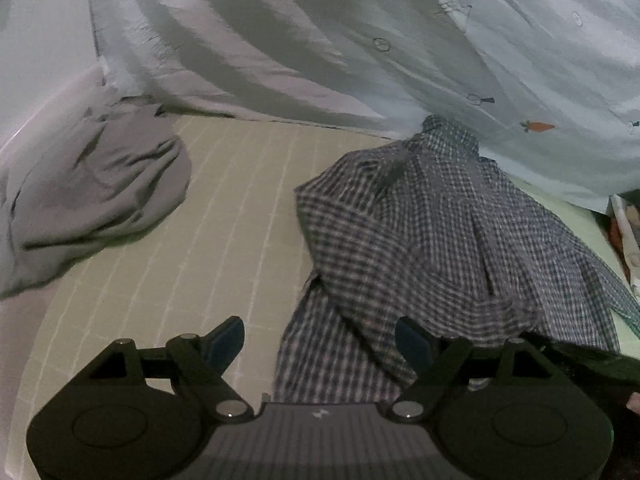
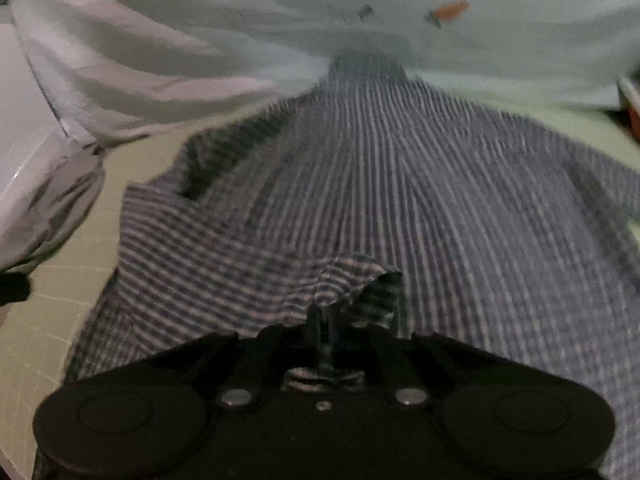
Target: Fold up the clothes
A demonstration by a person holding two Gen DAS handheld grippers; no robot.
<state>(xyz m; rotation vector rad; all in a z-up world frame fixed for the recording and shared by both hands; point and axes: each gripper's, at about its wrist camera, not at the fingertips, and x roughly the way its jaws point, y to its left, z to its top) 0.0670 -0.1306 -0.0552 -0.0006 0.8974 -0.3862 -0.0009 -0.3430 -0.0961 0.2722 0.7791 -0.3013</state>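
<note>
**Right gripper clamped on checked shirt, left gripper wide and empty**

Checked shirt (image 1: 420,240) lies on the pale gridded mat (image 1: 200,240), bunched and draped, its far end tucked under the edge of the light carrot-print sheet (image 1: 400,20). Left gripper (image 1: 320,344) has its jaws spread wide, nothing between them; it sits low over the mat at the shirt's near left edge, right finger over the fabric, left finger over bare mat. Contact with the cloth can't be told.

Right gripper (image 2: 322,320) is closed, pinching a fold of the checked shirt (image 2: 400,180); a small peak of cloth stands up just past the fingertips, and fabric shows between the fingers down toward the body. Right wrist view is motion-blurred.

A crumpled grey garment (image 1: 92,184) sits on the mat to the left, well apart from the shirt. Some reddish and white items at far right edge, too small to tell.
</note>
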